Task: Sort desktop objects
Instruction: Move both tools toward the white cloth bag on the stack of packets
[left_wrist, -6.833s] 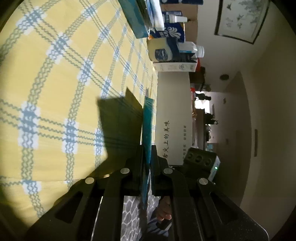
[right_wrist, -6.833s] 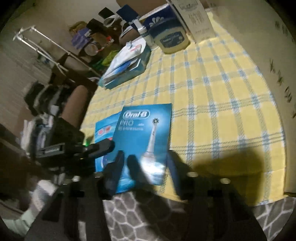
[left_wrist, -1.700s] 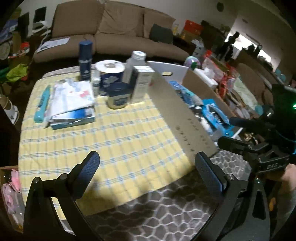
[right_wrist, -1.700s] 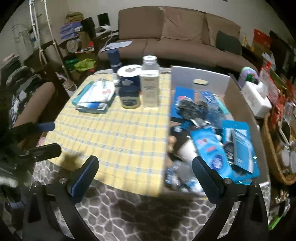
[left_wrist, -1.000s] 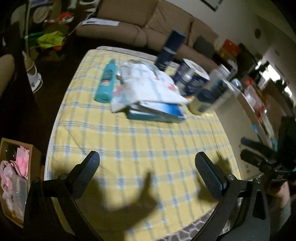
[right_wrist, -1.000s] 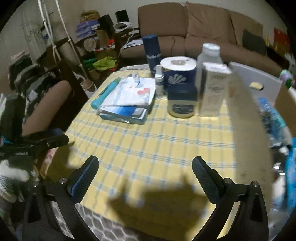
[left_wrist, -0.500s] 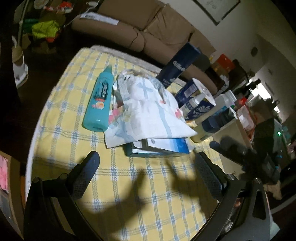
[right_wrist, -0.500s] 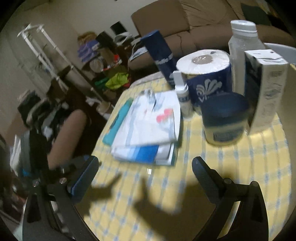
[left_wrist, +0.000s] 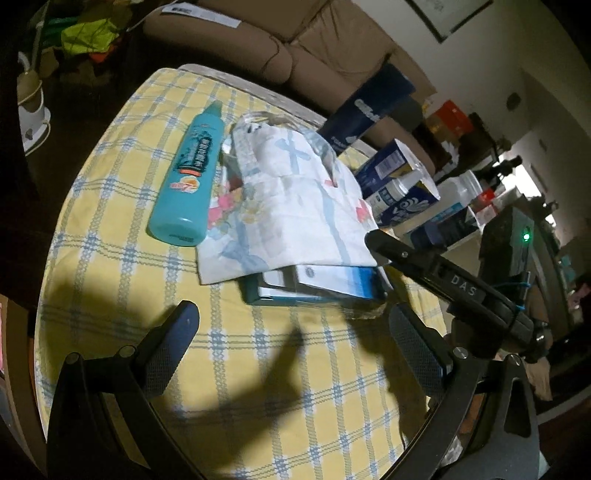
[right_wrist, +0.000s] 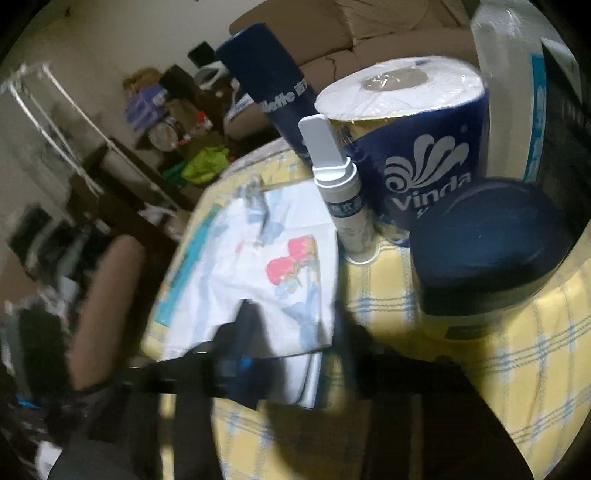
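Note:
A white printed pack (left_wrist: 291, 199) lies on a stack of blue boxes (left_wrist: 328, 284) on the yellow checked tablecloth (left_wrist: 258, 376). A teal bottle (left_wrist: 188, 173) lies flat to their left. My left gripper (left_wrist: 295, 347) hovers open just short of the stack, with nothing between its fingers. My right gripper (right_wrist: 293, 332) comes in from the right and its jaws are closing on the stack's near end. The white pack (right_wrist: 266, 266) and the box edge under it sit between the fingers, which appear to touch them. That view is blurred.
Behind the stack stand a dark blue Gillette can (right_wrist: 273, 88), a small white spray bottle (right_wrist: 343, 199), a Vinda toilet roll (right_wrist: 417, 147), a jar with a dark blue lid (right_wrist: 487, 243) and a white bottle (right_wrist: 509, 92). A brown sofa (left_wrist: 295, 48) lies beyond the table.
Both grippers have closed in on the stack. The right gripper's jaws went from wide open to narrow around the stack's end. The left gripper stays open.

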